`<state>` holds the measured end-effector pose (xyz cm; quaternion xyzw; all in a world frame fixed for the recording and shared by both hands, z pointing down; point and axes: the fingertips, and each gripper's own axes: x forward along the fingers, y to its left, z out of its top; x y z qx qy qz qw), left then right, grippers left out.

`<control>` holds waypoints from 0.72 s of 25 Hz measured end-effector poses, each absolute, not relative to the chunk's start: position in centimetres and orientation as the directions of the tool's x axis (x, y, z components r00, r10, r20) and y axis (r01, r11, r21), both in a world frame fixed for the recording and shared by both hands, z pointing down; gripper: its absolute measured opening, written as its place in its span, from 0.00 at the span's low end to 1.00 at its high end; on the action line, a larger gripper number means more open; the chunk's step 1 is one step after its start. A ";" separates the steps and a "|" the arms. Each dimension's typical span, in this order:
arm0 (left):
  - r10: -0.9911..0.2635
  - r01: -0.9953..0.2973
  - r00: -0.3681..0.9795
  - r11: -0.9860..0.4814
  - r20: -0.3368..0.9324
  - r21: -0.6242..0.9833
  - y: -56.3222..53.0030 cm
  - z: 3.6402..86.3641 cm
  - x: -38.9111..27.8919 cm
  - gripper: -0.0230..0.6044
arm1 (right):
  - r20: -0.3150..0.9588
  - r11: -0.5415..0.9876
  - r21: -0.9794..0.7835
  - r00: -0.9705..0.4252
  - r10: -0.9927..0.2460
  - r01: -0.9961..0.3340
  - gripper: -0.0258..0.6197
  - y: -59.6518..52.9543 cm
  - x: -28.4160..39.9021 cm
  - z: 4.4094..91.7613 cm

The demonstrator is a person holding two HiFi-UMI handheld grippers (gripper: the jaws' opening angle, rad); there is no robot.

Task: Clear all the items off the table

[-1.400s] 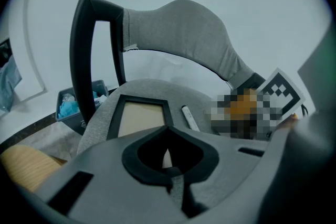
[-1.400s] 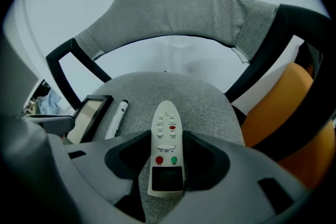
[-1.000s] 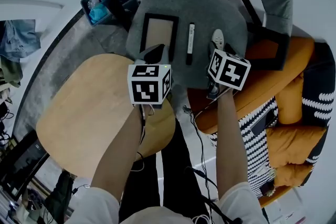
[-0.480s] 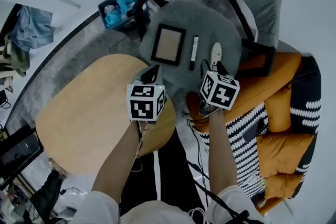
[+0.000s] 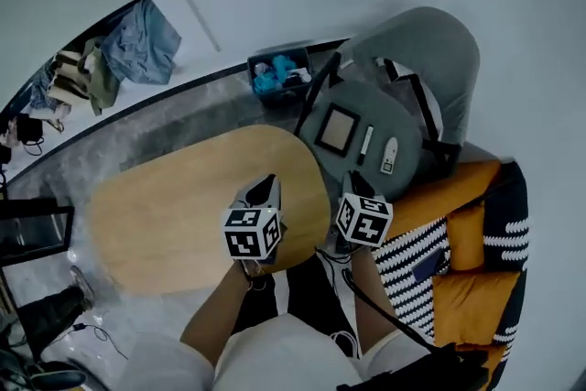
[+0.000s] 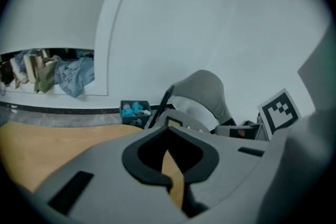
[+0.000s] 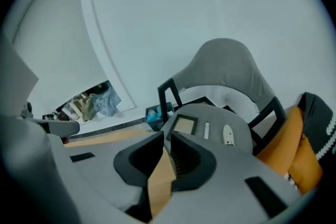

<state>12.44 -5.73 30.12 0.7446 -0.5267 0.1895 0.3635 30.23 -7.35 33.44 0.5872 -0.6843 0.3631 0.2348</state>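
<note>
Head view, looking steeply down on the person's two arms. The oval wooden table (image 5: 174,206) fills the middle of the floor. The left gripper (image 5: 263,190) is held over the table's edge at about 4 o'clock. Its jaws are pressed together, tips meeting, with nothing pinched. The right gripper (image 5: 355,186) hangs just beyond that edge, near the left one. Its jaws have just been closing and now stand all but together, with only a thin slit and nothing between them.

The task's things lie off the table, on the round seat of a grey chair (image 5: 417,59) at 2 o'clock from the table's centre. They lie side by side, apart from one another. A picture frame (image 5: 337,130) is nearest the table, then a pen (image 5: 366,145), then a white remote (image 5: 389,156).

A dark bin (image 5: 279,73) holding teal items stands on the floor at 1 o'clock. An orange sofa (image 5: 467,238) with a striped cushion (image 5: 407,256) sits at 4 o'clock. Clothes (image 5: 137,41) hang at 11 o'clock.
</note>
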 end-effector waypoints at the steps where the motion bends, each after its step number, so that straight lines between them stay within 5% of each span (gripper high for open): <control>1: -0.667 -0.927 0.354 -0.155 0.656 0.341 -4.7 28.6 10.8 0.05 | 0.740 0.070 -0.220 -0.213 -0.638 -0.973 0.12 -6.6 28.8 32.0; 7: -0.791 -0.949 0.215 -0.030 0.572 0.314 2.0 19.5 0.3 0.05 | 0.672 0.295 -0.242 -0.379 -0.636 -0.924 0.08 -1.3 18.0 23.2; 18: -0.927 -0.979 -0.035 0.107 0.374 0.174 10.7 6.8 -14.2 0.05 | 0.534 0.357 -0.246 -0.433 -0.726 -0.901 0.08 2.8 12.3 12.3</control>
